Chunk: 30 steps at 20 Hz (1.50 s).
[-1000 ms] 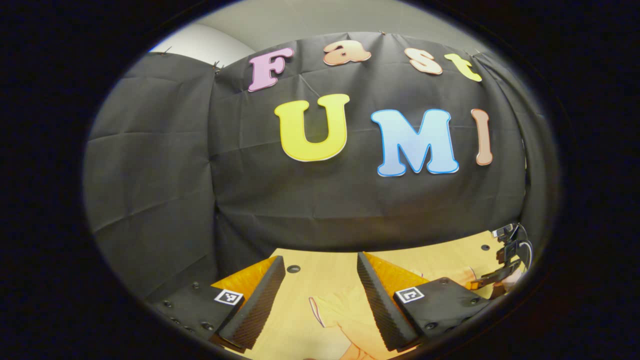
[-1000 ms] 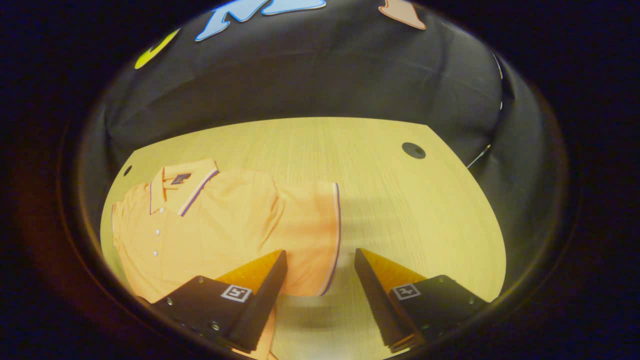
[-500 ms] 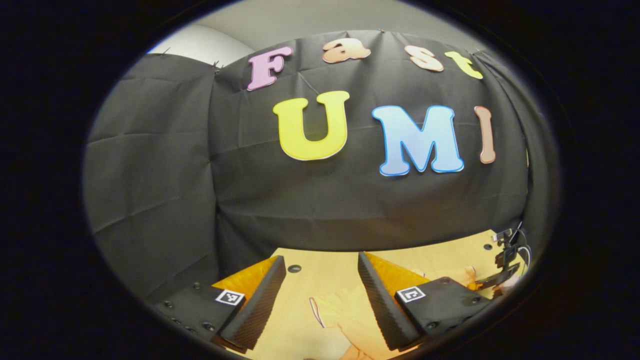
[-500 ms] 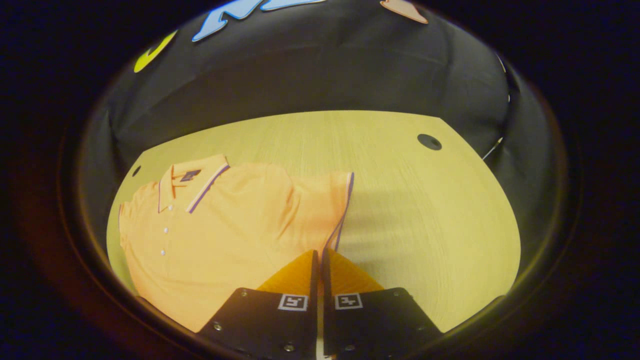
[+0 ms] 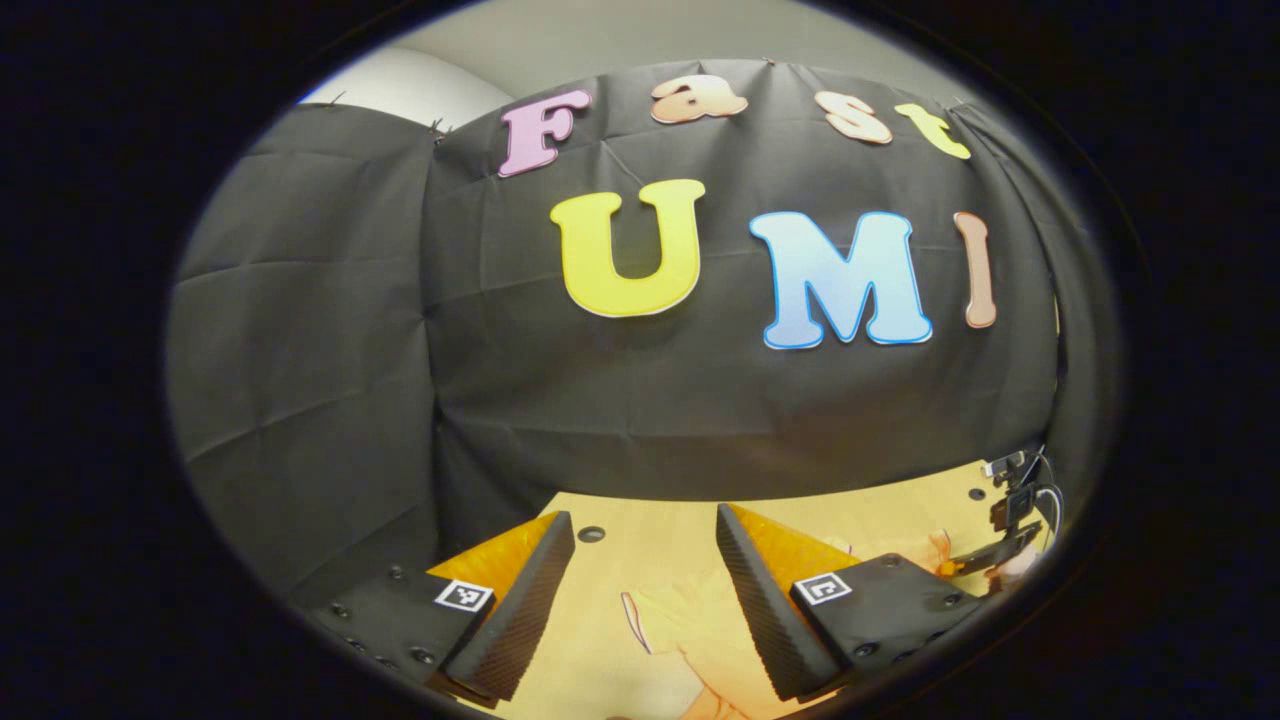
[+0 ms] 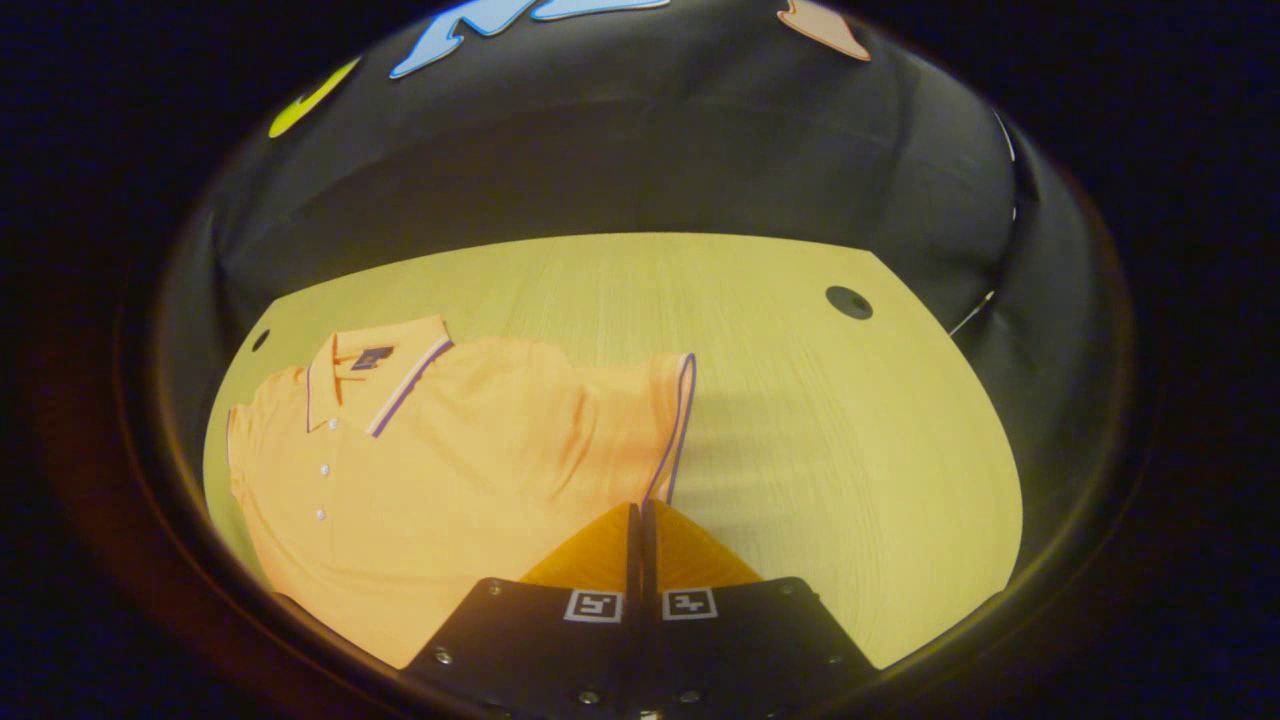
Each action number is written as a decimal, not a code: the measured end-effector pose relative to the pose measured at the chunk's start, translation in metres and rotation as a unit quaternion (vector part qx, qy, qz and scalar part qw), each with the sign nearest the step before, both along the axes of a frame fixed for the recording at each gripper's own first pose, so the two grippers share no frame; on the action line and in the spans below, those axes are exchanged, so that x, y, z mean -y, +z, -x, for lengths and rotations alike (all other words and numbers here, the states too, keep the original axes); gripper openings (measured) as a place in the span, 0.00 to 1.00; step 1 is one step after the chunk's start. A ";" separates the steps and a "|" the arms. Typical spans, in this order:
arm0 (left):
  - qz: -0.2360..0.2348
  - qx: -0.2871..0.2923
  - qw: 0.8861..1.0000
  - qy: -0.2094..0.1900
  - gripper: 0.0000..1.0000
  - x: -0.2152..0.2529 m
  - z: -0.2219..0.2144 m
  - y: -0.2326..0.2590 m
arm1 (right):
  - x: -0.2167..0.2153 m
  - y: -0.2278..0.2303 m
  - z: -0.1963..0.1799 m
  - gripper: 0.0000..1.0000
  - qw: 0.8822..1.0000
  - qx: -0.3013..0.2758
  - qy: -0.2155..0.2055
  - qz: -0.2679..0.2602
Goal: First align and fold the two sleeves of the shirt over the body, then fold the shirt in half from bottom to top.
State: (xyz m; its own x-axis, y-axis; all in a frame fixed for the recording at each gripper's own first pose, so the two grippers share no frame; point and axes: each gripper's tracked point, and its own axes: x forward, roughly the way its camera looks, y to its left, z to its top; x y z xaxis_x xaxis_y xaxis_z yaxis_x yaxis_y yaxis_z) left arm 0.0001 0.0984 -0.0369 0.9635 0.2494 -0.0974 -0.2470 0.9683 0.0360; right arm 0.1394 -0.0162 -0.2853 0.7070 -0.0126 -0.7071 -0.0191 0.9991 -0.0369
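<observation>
An orange polo shirt (image 6: pixel 430 440) lies flat on the wooden table (image 6: pixel 800 430), its collar (image 6: pixel 375 365) to the left in the right gripper view. One short sleeve (image 6: pixel 630 420) with a striped cuff runs down into my right gripper (image 6: pixel 640 505), which is shut on the cuff's lower end. In the left gripper view my left gripper (image 5: pixel 642 520) is open above the table, with the other sleeve (image 5: pixel 690 620) lying below, between its fingers and untouched. The right gripper (image 5: pixel 1000 545) appears far off at the right edge there.
Black cloth walls close the table on the far and left sides. Round holes sit in the tabletop: one near the right far corner (image 6: pixel 848 302) and one ahead of the left gripper (image 5: pixel 591 534). Bare wood stretches to the right of the shirt.
My right gripper has closed from wide open onto the sleeve cuff, and the sleeve has shifted slightly. The left gripper has stayed open and almost still.
</observation>
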 end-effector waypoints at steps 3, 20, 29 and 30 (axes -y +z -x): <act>0.003 0.000 1.000 0.002 0.96 -0.004 0.001 -0.002 | -0.021 0.021 -0.010 0.00 0.999 0.028 0.030 0.016; 0.009 -0.007 0.999 0.034 0.96 -0.035 0.022 -0.011 | -0.164 0.009 0.007 0.01 0.977 0.007 0.205 0.054; 0.022 -0.021 0.999 0.022 0.96 -0.036 0.008 -0.036 | -0.164 0.038 0.014 0.28 0.982 0.022 0.189 0.011; 0.021 -0.026 0.999 0.019 0.96 -0.036 0.004 -0.043 | -0.164 0.046 0.016 0.28 0.982 0.029 0.186 0.007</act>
State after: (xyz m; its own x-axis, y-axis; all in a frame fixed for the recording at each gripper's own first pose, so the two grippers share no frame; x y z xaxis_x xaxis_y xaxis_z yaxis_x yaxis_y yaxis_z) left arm -0.0039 0.1347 -0.0794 0.9470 0.2797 -0.1582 -0.2819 0.9594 0.0086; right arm 0.1237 0.1479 -0.2394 0.7035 0.2446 -0.6673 -0.3807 0.9225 -0.0632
